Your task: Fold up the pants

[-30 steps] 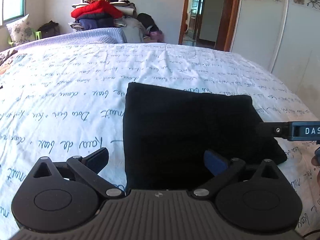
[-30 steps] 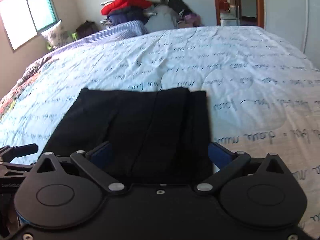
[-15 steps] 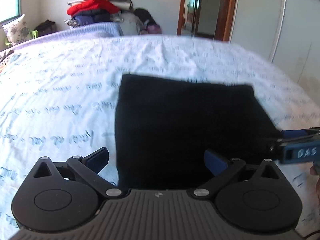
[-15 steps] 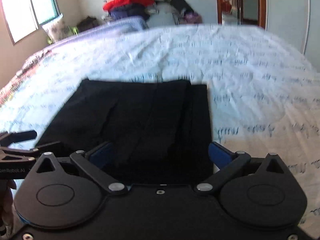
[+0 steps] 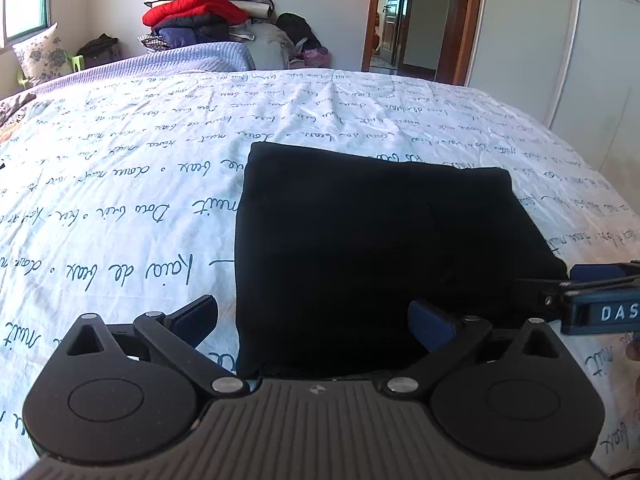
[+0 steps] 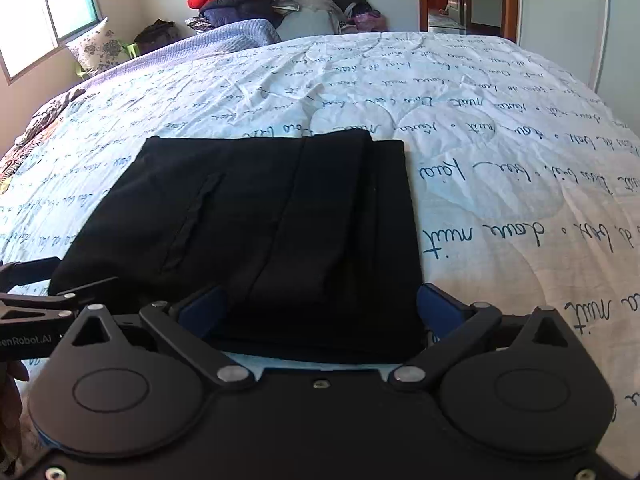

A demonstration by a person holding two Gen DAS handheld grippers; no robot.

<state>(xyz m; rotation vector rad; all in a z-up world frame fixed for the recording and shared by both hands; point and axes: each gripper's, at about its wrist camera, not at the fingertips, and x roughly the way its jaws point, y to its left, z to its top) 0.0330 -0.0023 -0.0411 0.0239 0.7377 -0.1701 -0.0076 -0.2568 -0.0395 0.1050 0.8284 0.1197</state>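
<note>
The black pants (image 5: 380,248) lie folded into a flat rectangle on the bed's white script-print sheet (image 5: 120,184). My left gripper (image 5: 314,320) is open, its blue-padded fingers (image 5: 430,322) straddling the near left part of the pants. In the right wrist view the pants (image 6: 260,232) show a seam and layered edges. My right gripper (image 6: 320,312) is open too, with the pants' near right edge between its fingers and nothing pinched. Each gripper shows at the edge of the other's view: the right gripper (image 5: 592,296) and the left gripper (image 6: 40,304).
A pile of clothes topped by a red jacket (image 5: 196,12) stands beyond the far end of the bed. A floral pillow (image 5: 38,54) leans by the window on the left. A doorway (image 5: 400,20) and white wardrobe doors (image 5: 560,40) lie to the right.
Both views dipped toward the pants half a second ago and have risen again. The right gripper sits slightly further back, showing sheet at the pants' near edge. The pants have not moved.
</note>
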